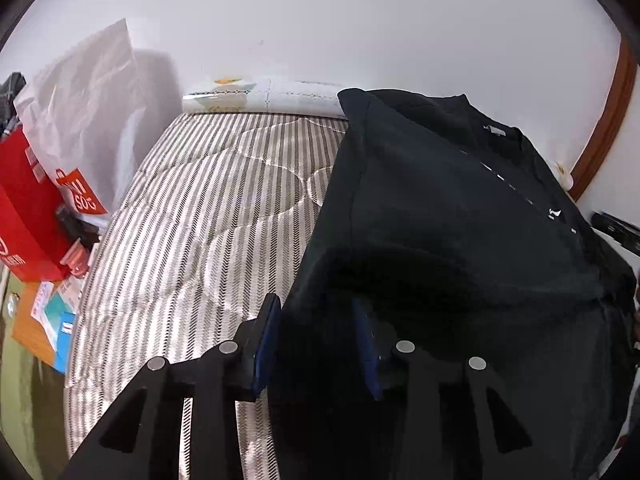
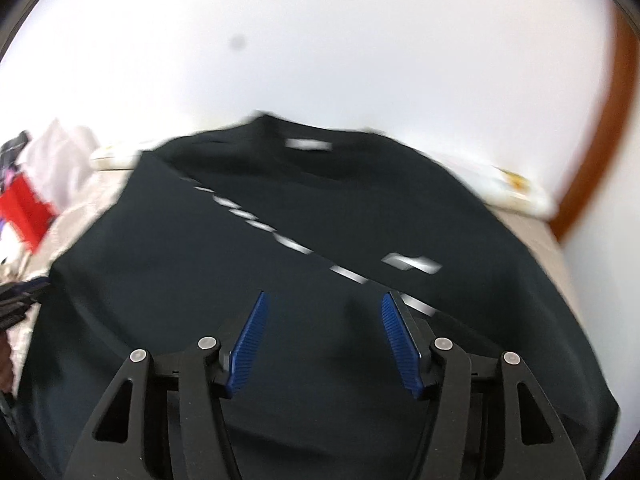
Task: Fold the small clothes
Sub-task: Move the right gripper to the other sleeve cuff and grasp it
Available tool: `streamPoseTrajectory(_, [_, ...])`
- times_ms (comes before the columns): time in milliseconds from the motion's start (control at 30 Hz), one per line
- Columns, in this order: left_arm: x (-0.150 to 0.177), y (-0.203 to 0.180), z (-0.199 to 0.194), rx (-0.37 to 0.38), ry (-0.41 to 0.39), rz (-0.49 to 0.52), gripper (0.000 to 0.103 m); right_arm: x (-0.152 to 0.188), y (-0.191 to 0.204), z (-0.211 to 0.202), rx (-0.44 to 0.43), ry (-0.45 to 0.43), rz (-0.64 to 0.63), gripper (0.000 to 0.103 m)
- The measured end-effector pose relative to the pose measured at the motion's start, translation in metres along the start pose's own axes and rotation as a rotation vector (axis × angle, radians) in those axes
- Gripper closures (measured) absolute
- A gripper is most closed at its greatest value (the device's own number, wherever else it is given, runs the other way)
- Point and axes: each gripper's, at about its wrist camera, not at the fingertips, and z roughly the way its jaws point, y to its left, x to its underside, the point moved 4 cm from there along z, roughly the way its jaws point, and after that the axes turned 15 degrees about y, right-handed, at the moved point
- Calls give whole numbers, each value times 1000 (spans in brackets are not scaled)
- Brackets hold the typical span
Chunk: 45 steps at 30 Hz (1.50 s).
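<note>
Two grippers on one black t-shirt, which is spread over the striped mattress with its collar toward the wall. My left gripper has a bunch of the shirt's near edge sitting between its blue pads, lifted into a ridge. I'd guess that's so I can carry that side over for a fold. Whether the jaws are really pinching the cloth I can't tell, since the fabric swallows the right-hand pad and there's plenty of space between the two.

My right gripper hovers over the lower middle of the shirt, fingers spread wide and nothing between them, just cloth underneath. My read is it's lining up to grab or pin the other side so the shirt doesn't slide.

Hard bits: the right wrist view is smeared with motion blur, so the white print on the chest is unreadable, same for the neck label. The hem and sleeves are cut off or lost in black-on-black. A red bag and a white bag sit off the mattress's left edge, only partly in view.
</note>
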Motion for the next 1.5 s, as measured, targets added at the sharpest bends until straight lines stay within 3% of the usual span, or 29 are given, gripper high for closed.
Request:
streamPoseTrajectory(333, [-13, -8, 6, -99, -72, 80, 68, -116, 162, 56, -212, -48, -213, 44])
streamPoseTrajectory(567, [-18, -6, 10, -60, -105, 67, 73, -175, 219, 109, -309, 26, -262, 45])
streamPoseTrajectory(600, [-18, -8, 11, -61, -110, 75, 77, -178, 223, 117, -330, 52, -265, 53])
streamPoseTrajectory(633, [-17, -10, 11, -68, -119, 91, 80, -179, 227, 127, -351, 84, -266, 77])
streamPoseTrajectory(667, [-17, -12, 11, -79, -129, 106, 88, -179, 225, 135, -367, 106, -273, 91])
streamPoseTrajectory(700, [-16, -13, 12, -92, -131, 112, 96, -179, 227, 137, -374, 101, -279, 91])
streamPoseTrajectory(800, [-16, -6, 7, -87, -146, 66, 96, -184, 219, 119, -377, -25, -260, 92])
streamPoseTrajectory(867, [-15, -1, 5, -78, -147, 48, 96, -189, 219, 118, -414, -30, -238, 92])
streamPoseTrajectory(1067, [-16, 14, 16, -52, -84, -2, 96, -187, 255, 136, -305, -34, -289, 90])
streamPoseTrajectory(1167, [-15, 15, 17, -38, -77, -7, 96, -184, 254, 130, -312, -24, -281, 86])
streamPoseTrajectory(1267, [-13, 14, 17, -59, -77, -6, 91, -176, 235, 109, -332, -8, -240, 70])
streamPoseTrajectory(1333, [-12, 15, 17, -79, -73, -12, 80, -162, 212, 82, -292, -51, -238, 58])
streamPoseTrajectory(1400, [-12, 18, 16, -98, -78, -25, 68, -144, 182, 57, -238, -77, -214, 55])
streamPoseTrajectory(1500, [-10, 21, 11, -65, -74, -46, 67, -101, 117, 21, -146, -85, -158, 55])
